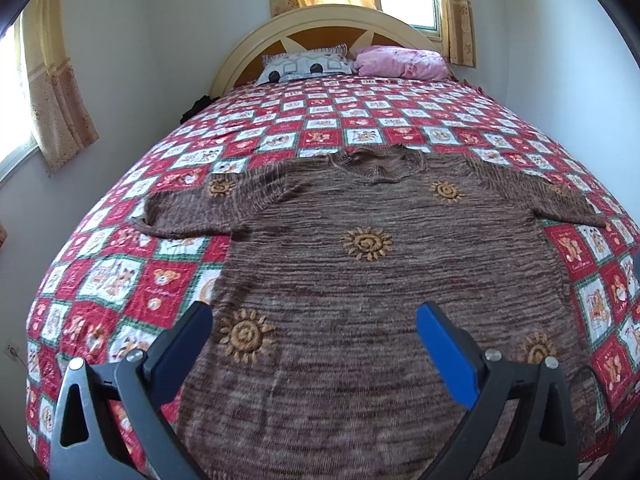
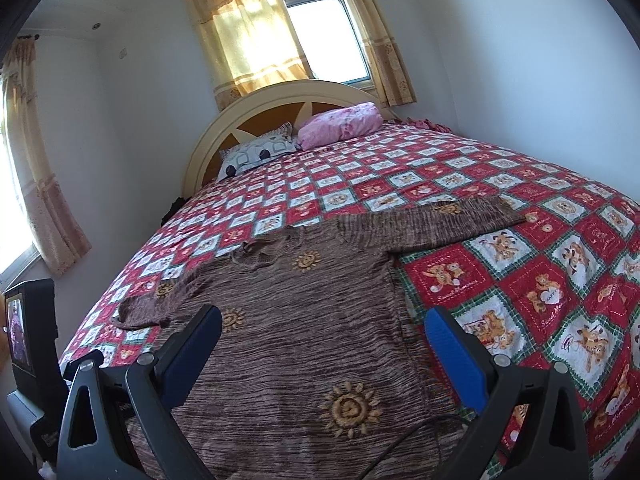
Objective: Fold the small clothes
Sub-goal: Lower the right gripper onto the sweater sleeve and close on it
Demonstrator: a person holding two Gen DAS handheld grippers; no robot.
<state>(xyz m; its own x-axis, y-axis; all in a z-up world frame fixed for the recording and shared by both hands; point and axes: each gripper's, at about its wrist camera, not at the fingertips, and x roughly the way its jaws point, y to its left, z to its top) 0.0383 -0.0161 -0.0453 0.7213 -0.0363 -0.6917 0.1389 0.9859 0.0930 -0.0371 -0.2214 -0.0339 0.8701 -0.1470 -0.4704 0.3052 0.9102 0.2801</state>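
Note:
A brown knitted sweater [image 1: 360, 280] with yellow sun motifs lies flat, front up, on the red and white quilt [image 1: 120, 272], collar away from me and both sleeves spread out. My left gripper [image 1: 314, 316] hovers open above the sweater's lower body, nothing between its blue pads. In the right wrist view the same sweater [image 2: 304, 320] fills the near left of the bed. My right gripper [image 2: 324, 320] is open over the sweater's lower right part, its right finger [image 2: 452, 352] by the sweater's side edge. A thin black cable [image 2: 420, 428] lies across the hem.
The patterned quilt [image 2: 520, 280] covers a large bed with a cream arched headboard [image 1: 332, 20]. A grey patterned pillow [image 1: 304, 64] and a pink pillow [image 1: 400, 62] lie at its head. Curtained windows stand behind and to the left. A dark device with a screen [image 2: 28, 332] stands at the bed's left.

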